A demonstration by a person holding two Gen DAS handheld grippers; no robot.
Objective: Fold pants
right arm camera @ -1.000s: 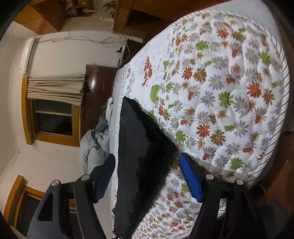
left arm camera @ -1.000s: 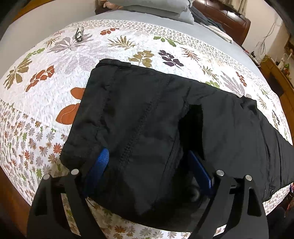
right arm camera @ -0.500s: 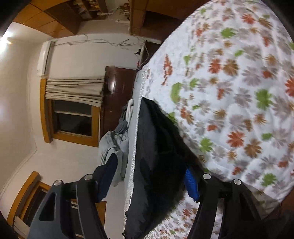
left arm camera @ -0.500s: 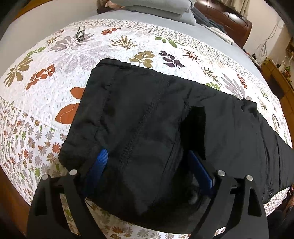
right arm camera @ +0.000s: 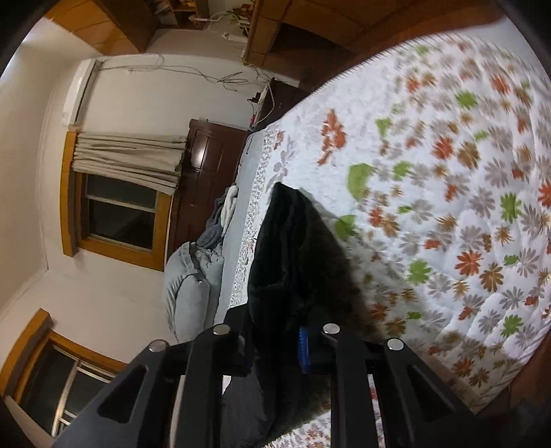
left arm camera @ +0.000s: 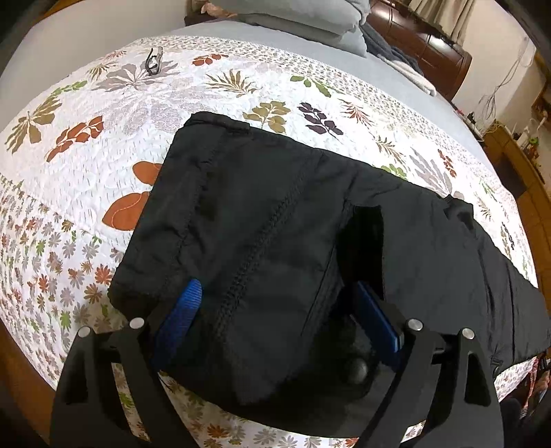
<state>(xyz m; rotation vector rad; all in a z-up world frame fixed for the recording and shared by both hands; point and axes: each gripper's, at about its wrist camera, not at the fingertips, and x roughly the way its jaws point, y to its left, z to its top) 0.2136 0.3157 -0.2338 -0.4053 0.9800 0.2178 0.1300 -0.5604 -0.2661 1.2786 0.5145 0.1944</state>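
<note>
Black pants lie flat along the near edge of a floral quilt in the left wrist view, waist end towards me. My left gripper stands wide over that end, its blue pads either side of a broad fold of cloth, and I cannot see them squeezing it. In the right wrist view the far end of the pants is bunched and raised off the quilt. My right gripper is closing, with its pads pressed on that black cloth.
A small dark folded item lies on the quilt far left. Grey pillows and a dark wooden headboard are at the bed's head. A wooden cabinet stands beside the bed. A curtained window is behind.
The right gripper's jaws have closed from wide apart onto the end of the pants and lifted it off the quilt. The left gripper and the waist end have stayed put.
</note>
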